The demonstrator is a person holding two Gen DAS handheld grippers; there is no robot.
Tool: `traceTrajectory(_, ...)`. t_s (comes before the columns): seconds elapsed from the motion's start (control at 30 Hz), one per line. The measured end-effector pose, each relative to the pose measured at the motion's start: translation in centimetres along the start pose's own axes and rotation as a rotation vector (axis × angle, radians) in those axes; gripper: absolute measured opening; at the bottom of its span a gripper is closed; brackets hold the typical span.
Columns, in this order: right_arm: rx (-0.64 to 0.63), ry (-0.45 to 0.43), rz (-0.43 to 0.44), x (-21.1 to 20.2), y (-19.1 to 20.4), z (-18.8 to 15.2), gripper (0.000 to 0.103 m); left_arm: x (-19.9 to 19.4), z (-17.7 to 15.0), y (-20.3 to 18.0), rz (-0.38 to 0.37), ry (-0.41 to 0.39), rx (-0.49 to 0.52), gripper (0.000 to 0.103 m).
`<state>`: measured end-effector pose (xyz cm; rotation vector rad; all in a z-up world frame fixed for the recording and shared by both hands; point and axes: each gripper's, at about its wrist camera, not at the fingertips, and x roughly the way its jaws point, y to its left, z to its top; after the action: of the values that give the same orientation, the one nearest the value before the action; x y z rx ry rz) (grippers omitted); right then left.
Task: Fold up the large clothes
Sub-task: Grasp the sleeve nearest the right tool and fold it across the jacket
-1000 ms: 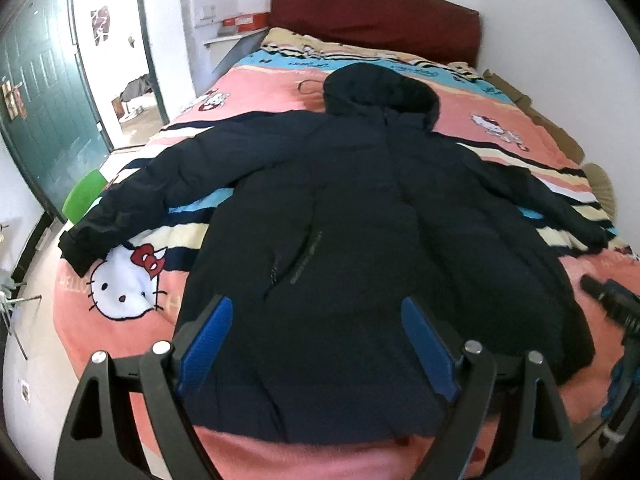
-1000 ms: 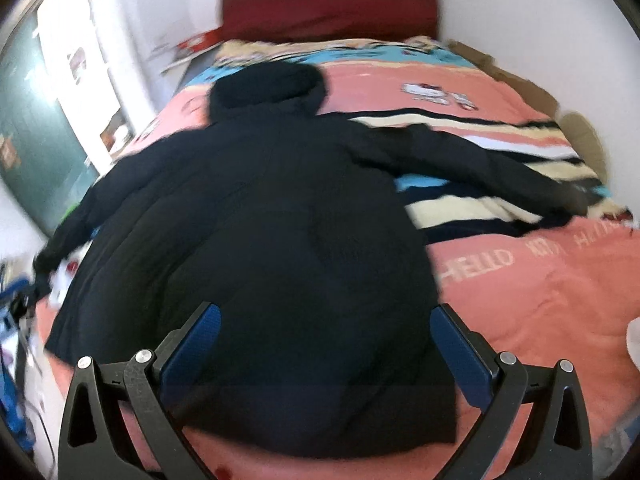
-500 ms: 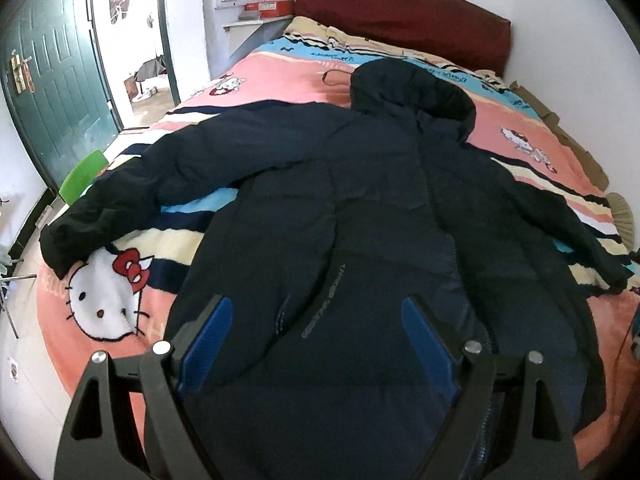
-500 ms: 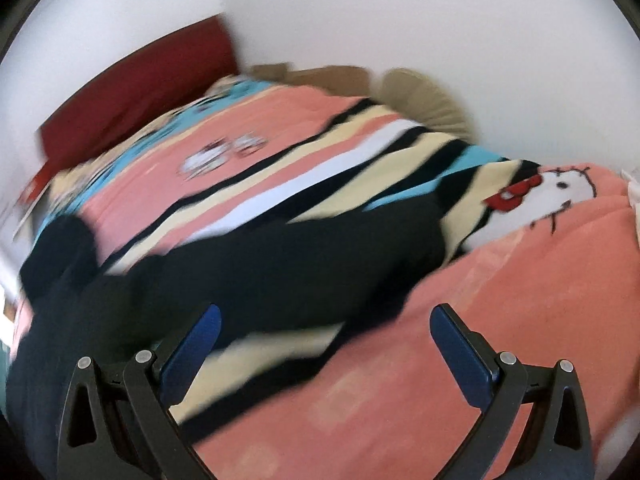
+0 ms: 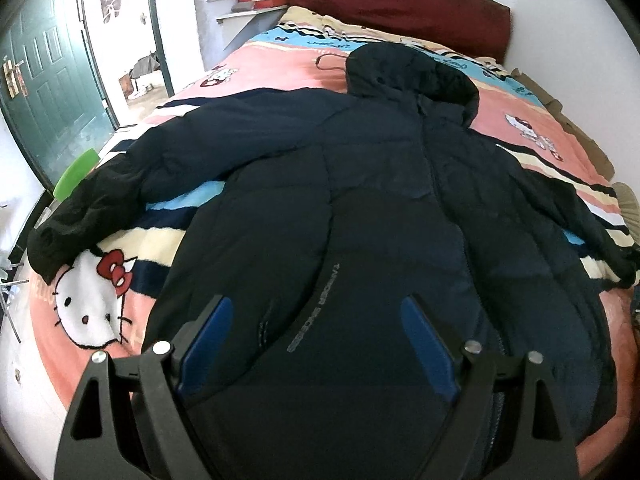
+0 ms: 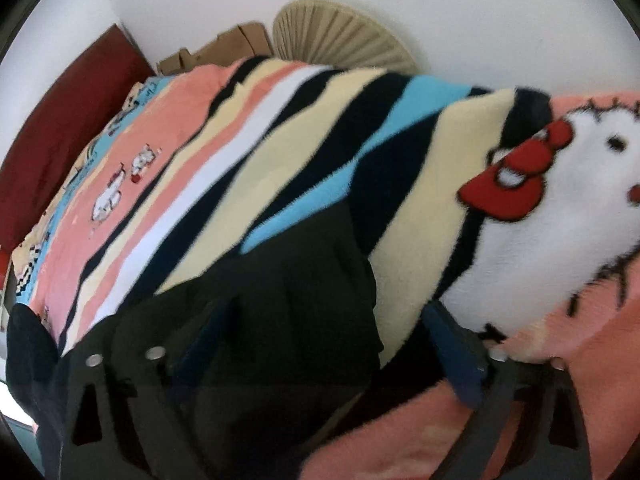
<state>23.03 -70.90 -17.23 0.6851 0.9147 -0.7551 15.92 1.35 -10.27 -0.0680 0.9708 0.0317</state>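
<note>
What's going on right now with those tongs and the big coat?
Left tongs open above coat. Right tongs open around sleeve cuff. Coat spread flat on blanket, unfolded. Nothing blocking.

dark navy hooded puffer coat (image 5: 380, 208): hem hidden behind left gripper (image 5: 316, 324); right view motion-blurred | right gripper (image 6: 320, 332): left finger barely distinguishable against sleeve
</note>
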Motion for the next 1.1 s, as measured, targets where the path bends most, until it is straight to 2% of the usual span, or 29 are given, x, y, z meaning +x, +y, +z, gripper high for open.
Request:
traceTrajectory(0.03, 0.002, 0.001, 0.0, 0.2, 0.1, 0.0, 0.09, 0.0, 0.1, 0.1, 0.001, -0.004, 0.0, 0.087)
traceTrajectory(0.07, 0.002, 0.002, 0.007, 0.3, 0.2, -0.1, 0.081, 0.1, 0.2, 0.1, 0.002, -0.006, -0.001, 0.087)
traceTrajectory(0.1, -0.003, 0.009, 0.028, 0.6, 0.5, 0.0, 0.064, 0.3, 0.3, 0.2, 0.002, -0.005, -0.003, 0.087)
traceTrajectory(0.2, -0.029, 0.028, 0.056, 0.9, 1.4, -0.2, 0.042, 0.7, 0.8, 0.7, 0.001, -0.006, -0.023, 0.087)
traceTrajectory(0.3, -0.075, 0.014, 0.076, 0.0, 2.4, -0.3, 0.027, 0.9, 1.1, 1.1, 0.008, -0.012, -0.031, 0.087)
traceTrajectory(0.4, -0.108, -0.009, 0.101, -1.4, 3.2, -0.4, 0.022, 0.7, 1.1, 1.5, 0.006, -0.017, -0.036, 0.087)
traceTrajectory(0.57, -0.163, -0.076, 0.161, -5.5, 5.5, -0.4, 0.02, -0.1, 0.7, 2.3, -0.011, -0.029, -0.05, 0.087)
traceTrajectory(0.73, -0.229, -0.142, 0.262, -10.8, 9.6, -0.6, 0.019, -1.4, 0.6, 3.3, 0.0, -0.068, -0.04, 0.087)
traceTrajectory(0.9, -0.344, -0.189, 0.395, -16.6, 16.9, -2.5, 0.019, -3.0, 0.6, 4.6, 0.0, -0.125, -0.032, 0.087)
traceTrajectory(1.1, -0.481, -0.205, 0.589, -23.0, 26.9, -7.3, 0.018, -3.8, 0.4, 6.9, 0.009, -0.15, -0.04, 0.087)
